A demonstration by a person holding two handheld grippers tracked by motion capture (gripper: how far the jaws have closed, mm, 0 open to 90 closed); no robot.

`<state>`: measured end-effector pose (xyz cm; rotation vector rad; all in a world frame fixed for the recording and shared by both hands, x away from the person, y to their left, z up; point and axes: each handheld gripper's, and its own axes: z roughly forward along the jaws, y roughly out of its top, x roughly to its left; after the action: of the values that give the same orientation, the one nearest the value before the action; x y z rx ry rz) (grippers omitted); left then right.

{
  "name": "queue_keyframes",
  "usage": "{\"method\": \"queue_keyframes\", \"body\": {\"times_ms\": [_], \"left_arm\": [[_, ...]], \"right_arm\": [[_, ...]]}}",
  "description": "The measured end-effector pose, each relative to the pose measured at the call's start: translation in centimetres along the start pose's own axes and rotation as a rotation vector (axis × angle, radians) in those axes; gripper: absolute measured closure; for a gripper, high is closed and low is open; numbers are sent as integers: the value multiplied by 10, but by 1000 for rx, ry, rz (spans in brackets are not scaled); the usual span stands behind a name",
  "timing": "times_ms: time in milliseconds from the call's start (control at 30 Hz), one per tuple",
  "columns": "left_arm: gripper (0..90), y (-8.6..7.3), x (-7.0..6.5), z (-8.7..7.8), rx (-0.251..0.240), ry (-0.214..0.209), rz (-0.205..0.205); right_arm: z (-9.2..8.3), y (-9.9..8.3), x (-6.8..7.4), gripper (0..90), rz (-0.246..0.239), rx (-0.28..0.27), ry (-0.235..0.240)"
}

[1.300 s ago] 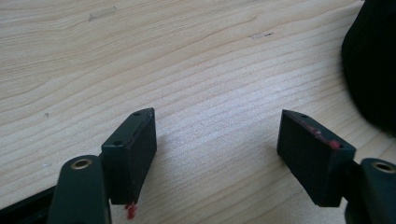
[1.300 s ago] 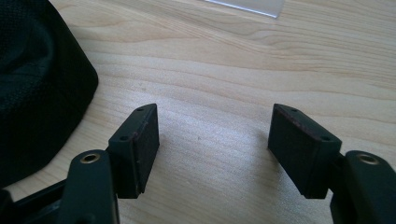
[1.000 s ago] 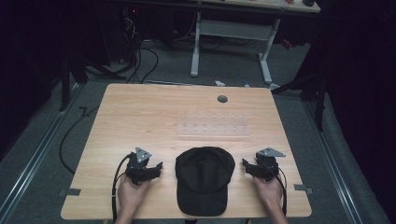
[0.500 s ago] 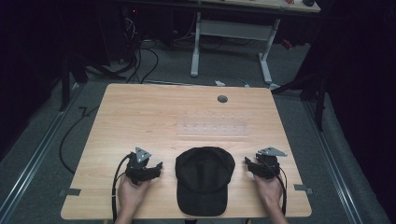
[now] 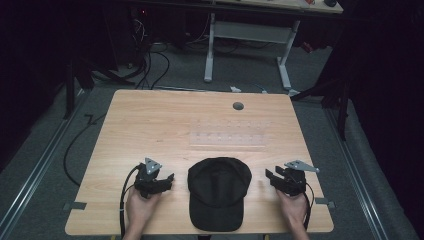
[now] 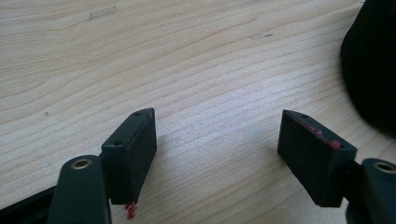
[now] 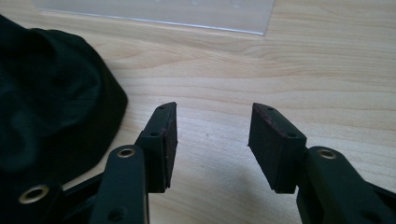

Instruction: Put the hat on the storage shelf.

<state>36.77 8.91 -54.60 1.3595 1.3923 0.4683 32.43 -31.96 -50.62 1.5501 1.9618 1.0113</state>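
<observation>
- Black cap [image 5: 219,192] lies flat on the wooden worktop [image 5: 165,125], near its front edge, w/ the brim toward the person.
- Left hand-held gripper [image 5: 169,178] rests on the worktop just left of the cap, not touching it; jaws wide apart, nothing between them, bare wood under them in the left gripper view.
- In that view the cap [image 6: 371,65] shows at the right edge, beside the right-hand jaw, w/ a small gap.
- Right hand-held gripper [image 5: 270,176] sits just right of the cap, also apart from it; its jaws have just been closing, now partly apart, w/ nothing between them.
- In the right gripper view the cap [image 7: 51,98] fills the left side, close to the left-hand jaw; can't tell if it touches.
- Clear plastic tray [image 5: 227,136] lies flat on the worktop behind the cap, approx. mid-worktop; its near edge [image 7: 154,11] shows ahead of the right hand-held gripper.
- Small round grey hole cover [image 5: 238,106] sits near the far edge.
</observation>
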Motion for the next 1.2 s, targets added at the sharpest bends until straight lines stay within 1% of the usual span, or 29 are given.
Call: {"method": "queue_keyframes", "body": {"times_ms": [100,133,167,200,300,333,367,433,467,500,533,567,700,867,1000,1033,1167,1200], "left_arm": [[283,0,0,0,0,0,0],[283,0,0,0,0,0,0],[283,0,0,0,0,0,0],[283,0,0,0,0,0,-1],[283,0,0,0,0,0,-1],[283,0,0,0,0,0,-1],[283,0,0,0,0,0,-1],[283,0,0,0,0,0,-1],[283,0,0,0,0,0,-1],[283,0,0,0,0,0,0],[283,0,0,0,0,0,0],[283,0,0,0,0,0,0],[283,0,0,0,0,0,0],[283,0,0,0,0,0,0],[283,0,0,0,1,0,1],[283,0,0,0,1,1,2],[283,0,0,0,0,2,4],[283,0,-1,0,-1,2,2]], "right_arm": [[-7,1,4,534,-7,-9,29],[-7,1,4,534,-7,-9,29],[-9,2,6,539,-13,-12,38],[-13,3,10,543,-29,-24,54],[-19,6,17,544,-45,-40,82],[-19,6,17,544,-45,-40,82],[-22,9,23,545,-61,-49,99],[-23,11,28,545,-70,-52,117],[-23,11,28,545,-70,-52,117],[-24,14,33,543,-79,-58,137],[-24,14,33,543,-79,-58,137],[-25,16,38,539,-83,-67,153],[-26,22,47,515,-88,-92,193],[-27,32,58,494,-109,-109,220],[-25,37,62,489,-121,-107,226],[-23,40,65,491,-126,-93,234],[-20,43,70,486,-144,-84,245],[-17,45,73,480,-158,-78,252]]}}
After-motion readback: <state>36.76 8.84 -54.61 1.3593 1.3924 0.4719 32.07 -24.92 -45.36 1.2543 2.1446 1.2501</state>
